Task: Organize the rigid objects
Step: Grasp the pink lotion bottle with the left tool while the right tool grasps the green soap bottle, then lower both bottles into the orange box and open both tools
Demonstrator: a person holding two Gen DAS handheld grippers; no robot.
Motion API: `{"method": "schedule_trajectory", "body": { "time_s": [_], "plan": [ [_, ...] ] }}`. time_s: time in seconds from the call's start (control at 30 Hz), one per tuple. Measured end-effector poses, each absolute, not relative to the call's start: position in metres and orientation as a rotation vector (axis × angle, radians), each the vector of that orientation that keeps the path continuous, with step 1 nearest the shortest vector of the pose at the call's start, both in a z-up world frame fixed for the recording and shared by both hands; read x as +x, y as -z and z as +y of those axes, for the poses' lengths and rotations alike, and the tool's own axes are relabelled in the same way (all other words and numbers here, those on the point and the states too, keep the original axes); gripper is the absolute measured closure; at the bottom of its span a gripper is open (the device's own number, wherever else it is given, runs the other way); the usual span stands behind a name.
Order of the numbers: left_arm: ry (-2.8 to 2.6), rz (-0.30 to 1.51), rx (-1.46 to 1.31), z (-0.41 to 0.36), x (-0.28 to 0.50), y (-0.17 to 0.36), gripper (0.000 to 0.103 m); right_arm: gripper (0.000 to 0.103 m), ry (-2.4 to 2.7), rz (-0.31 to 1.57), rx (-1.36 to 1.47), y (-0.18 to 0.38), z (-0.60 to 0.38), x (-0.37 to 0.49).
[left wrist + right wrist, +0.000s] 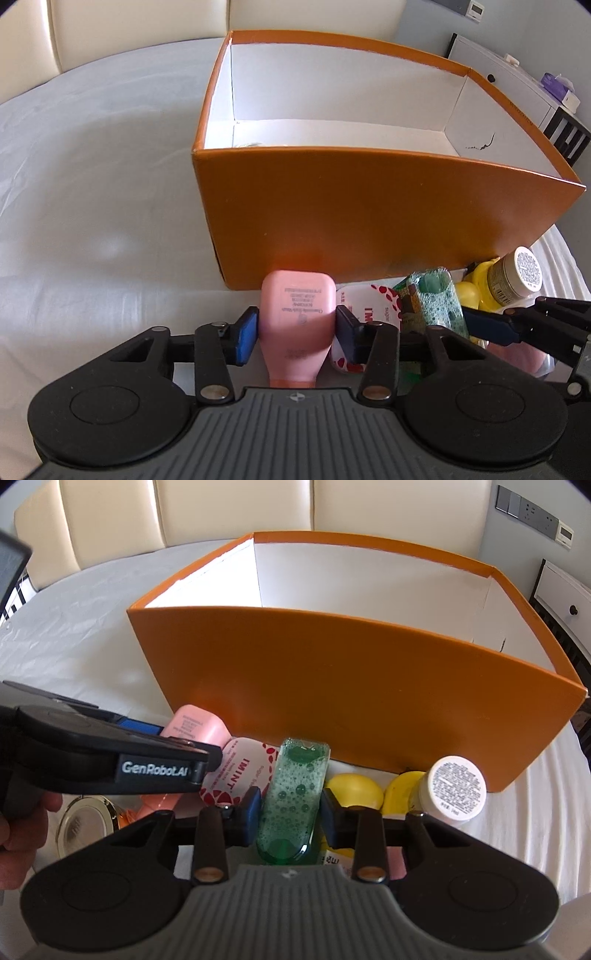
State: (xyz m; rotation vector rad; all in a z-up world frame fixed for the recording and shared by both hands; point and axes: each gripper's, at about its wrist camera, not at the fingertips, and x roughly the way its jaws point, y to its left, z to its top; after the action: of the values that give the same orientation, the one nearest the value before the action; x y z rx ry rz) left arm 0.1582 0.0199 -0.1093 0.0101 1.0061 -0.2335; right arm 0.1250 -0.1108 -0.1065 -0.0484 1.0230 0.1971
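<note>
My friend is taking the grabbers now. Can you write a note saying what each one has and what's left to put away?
Left gripper: shut on the pink bottle.
Right gripper: shut on the green bubbly bottle.
Both bottles are low by the pile in front of the orange box.
Still out: mint tin, yellow items, white-capped jar.
Done: hardly anything seen in the box.
Left: lift both bottles into the box, then the rest.
</note>
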Motion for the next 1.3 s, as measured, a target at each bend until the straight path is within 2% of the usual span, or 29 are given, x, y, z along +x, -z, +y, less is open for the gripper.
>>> {"method": "schedule_trajectory", "body": {
  "time_s": [0.4,0.67,1.3],
  "plan": [
    [0.226,0.998,-0.006,0.020,0.160,0.115,0.054,0.068,-0.181,1.020,-0.096,0.112,-0.100,0.124],
    [0.211,0.988,-0.020,0.023,0.155,0.106,0.054,0.073,-0.164,1.010,-0.052,0.108,-0.106,0.121],
    [0.218,0.882,-0.038,0.030,0.123,0.059,0.054,0.074,-0.178,0.879,-0.055,0.058,-0.122,0.105]
  ]
}}
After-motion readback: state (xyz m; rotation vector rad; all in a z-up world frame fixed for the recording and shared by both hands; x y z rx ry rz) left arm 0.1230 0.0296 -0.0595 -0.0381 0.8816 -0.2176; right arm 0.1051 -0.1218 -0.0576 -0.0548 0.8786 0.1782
